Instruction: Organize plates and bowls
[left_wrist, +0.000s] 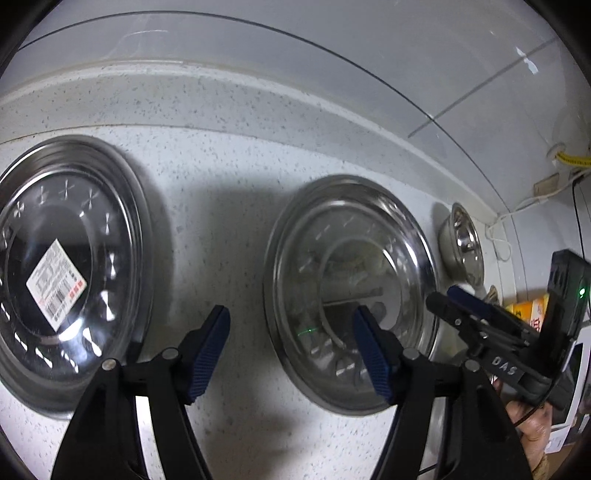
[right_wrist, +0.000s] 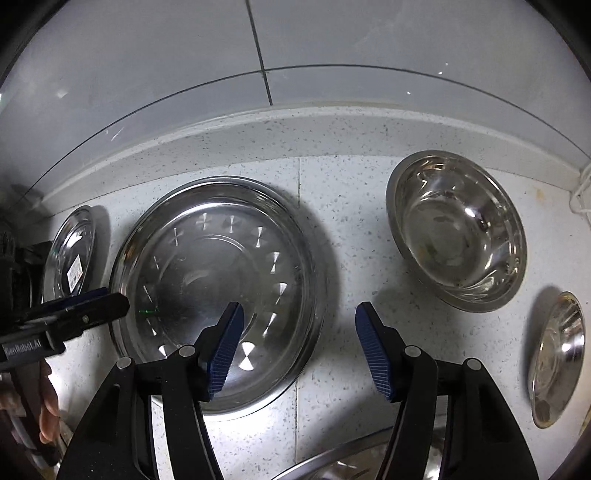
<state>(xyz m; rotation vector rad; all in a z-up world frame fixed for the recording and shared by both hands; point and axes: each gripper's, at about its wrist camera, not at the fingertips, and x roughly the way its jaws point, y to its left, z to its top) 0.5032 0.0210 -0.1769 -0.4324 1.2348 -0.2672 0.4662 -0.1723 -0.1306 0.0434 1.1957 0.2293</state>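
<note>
Steel dishes lie on a speckled white counter. In the left wrist view, a plate with a label sticker (left_wrist: 70, 273) lies at left and a second plate (left_wrist: 351, 291) at centre-right; a small bowl (left_wrist: 461, 243) sits beyond. My left gripper (left_wrist: 291, 347) is open and empty above the gap between the plates. In the right wrist view, the centre plate (right_wrist: 218, 295) is under my open, empty right gripper (right_wrist: 299, 343). A deep bowl (right_wrist: 458, 229) sits at right, a small dish (right_wrist: 557, 358) far right, the stickered plate (right_wrist: 70, 254) far left.
A raised counter ledge (right_wrist: 295, 129) and tiled wall run behind the dishes. Another steel rim (right_wrist: 343, 461) shows at the bottom of the right wrist view. A white cable (left_wrist: 517, 206) and a yellow box (left_wrist: 528, 310) sit at the far right of the left wrist view.
</note>
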